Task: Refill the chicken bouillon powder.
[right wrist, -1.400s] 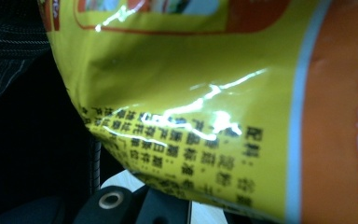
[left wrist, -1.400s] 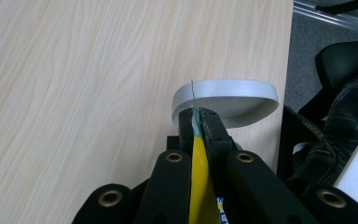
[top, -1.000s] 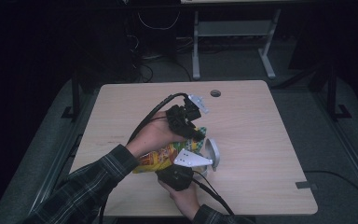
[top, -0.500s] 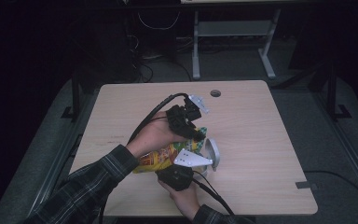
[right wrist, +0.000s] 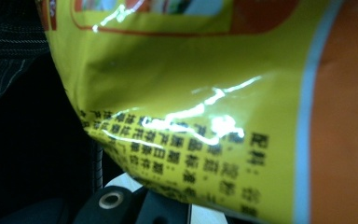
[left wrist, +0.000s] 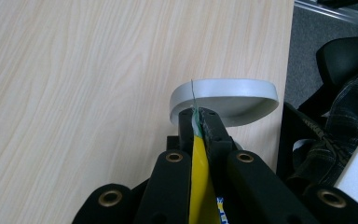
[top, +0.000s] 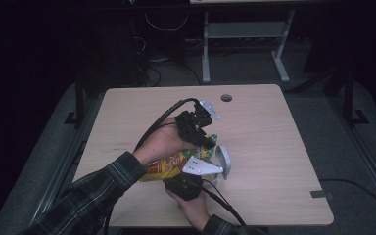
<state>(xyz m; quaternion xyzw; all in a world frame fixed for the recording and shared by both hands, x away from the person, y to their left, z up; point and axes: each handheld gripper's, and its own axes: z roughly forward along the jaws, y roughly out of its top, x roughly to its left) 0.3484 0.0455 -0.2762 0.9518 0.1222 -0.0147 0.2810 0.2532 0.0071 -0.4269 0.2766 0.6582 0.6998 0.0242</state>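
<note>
Both grippers, left gripper [left wrist: 198, 122] and right gripper [top: 196, 177], clamp the yellow snack bag [right wrist: 205, 93] (beside a grey bowl [left wrist: 223, 100])

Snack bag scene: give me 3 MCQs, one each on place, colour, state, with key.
1. Where does the grey bowl stand?
A. on the table, just past the left gripper's tips
B. on the floor
C. on top of the bag

2. Main colour of the snack bag?
A. blue
B. yellow
C. white

3. State of the left gripper?
A. wide open
B. shut on the bag's edge
C. shut on the bowl

Key: 1 A, left gripper view shows it on the table beyond the jaws; 2 B, yellow film with orange; 3 B, bag edge pinched between the jaws.
</note>
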